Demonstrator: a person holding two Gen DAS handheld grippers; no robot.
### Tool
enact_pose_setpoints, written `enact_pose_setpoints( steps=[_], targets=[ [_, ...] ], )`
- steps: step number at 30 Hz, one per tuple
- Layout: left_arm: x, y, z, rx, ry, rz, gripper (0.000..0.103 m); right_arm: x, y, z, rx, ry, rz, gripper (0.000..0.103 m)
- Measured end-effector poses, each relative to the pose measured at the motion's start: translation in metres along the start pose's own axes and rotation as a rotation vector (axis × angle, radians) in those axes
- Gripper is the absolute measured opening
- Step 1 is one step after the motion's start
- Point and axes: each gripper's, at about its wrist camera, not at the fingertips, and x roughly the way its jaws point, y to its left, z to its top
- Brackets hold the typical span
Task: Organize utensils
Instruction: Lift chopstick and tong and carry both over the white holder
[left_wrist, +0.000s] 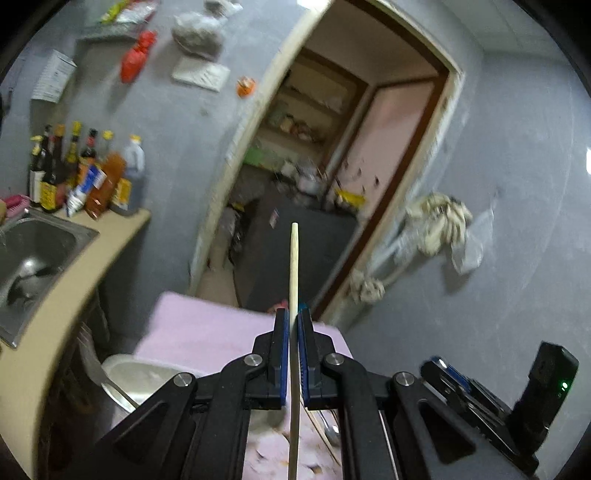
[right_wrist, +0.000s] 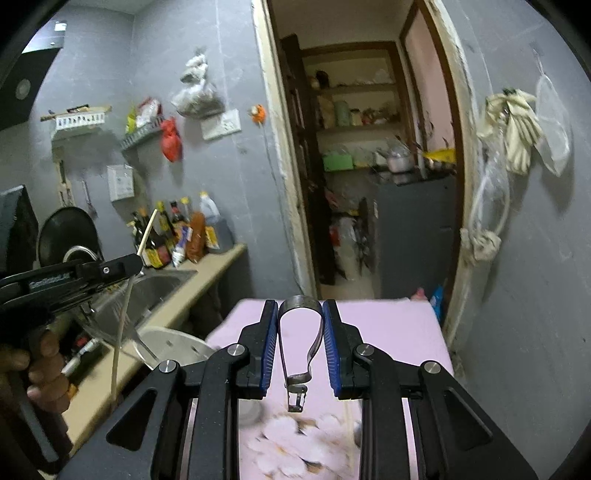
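Below both grippers lies one pink, flower-printed cloth (right_wrist: 388, 325) over a table. Off to the left gripper's left run one beige worktop (left_wrist: 74, 266) and one steel sink (left_wrist: 33, 251); about nine sauce bottles (left_wrist: 85, 173) stand at the worktop's far end.

The left gripper (left_wrist: 294, 325) is pressed together on a single wooden chopstick (left_wrist: 294, 266). The chopstick's long axis runs straight forward between the blue pads, its tip well ahead of the fingertips, its other end passing back under the gripper.

The right gripper (right_wrist: 300, 321) is part-way spread, pinching one metal peeler (right_wrist: 300, 343) by the sides of its looped handle. The peeler's long axis lies along the fingers: the rounded loop points forward, level with the fingertips, and the small blade end points back toward the camera.

One hand (right_wrist: 40, 365) grips the left gripper's handle.
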Motion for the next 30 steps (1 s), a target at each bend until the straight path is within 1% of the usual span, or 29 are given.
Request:
enact_pose_setpoints(
  steps=[2,4,7,10,13,16,20,23,30],
  targets=[
    [-0.009,0.013,0.014,-0.006,-0.045,0.020,0.005,-0.001,0.014,0.012,-0.008,-0.022,0.023,0.021],
    [-0.017,0.023,0.020,-0.014,-0.082,0.032,0.005,-0.005,0.028,0.020,-0.016,-0.049,0.048,0.021],
    [-0.023,0.043,0.031,-0.061,-0.141,0.046,0.005,-0.003,0.048,0.030,-0.037,-0.075,0.081,0.021],
    [-0.021,0.056,0.034,-0.077,-0.187,0.076,0.005,0.003,0.066,0.033,-0.053,-0.081,0.118,0.021],
    [-0.015,0.068,0.035,-0.070,-0.226,0.118,0.005,0.015,0.079,0.028,-0.068,-0.061,0.142,0.021],
    [-0.004,0.077,0.029,-0.066,-0.241,0.145,0.005,0.030,0.089,0.017,-0.074,-0.026,0.155,0.021],
    [0.010,0.093,0.019,-0.112,-0.238,0.155,0.005,0.048,0.095,0.002,-0.071,0.013,0.158,0.021],
    [0.017,0.096,0.014,-0.118,-0.242,0.173,0.005,0.059,0.099,-0.011,-0.086,0.040,0.150,0.021],
    [0.029,0.091,-0.003,-0.040,-0.245,0.212,0.005,0.081,0.104,-0.034,-0.100,0.079,0.140,0.021]
  ],
)
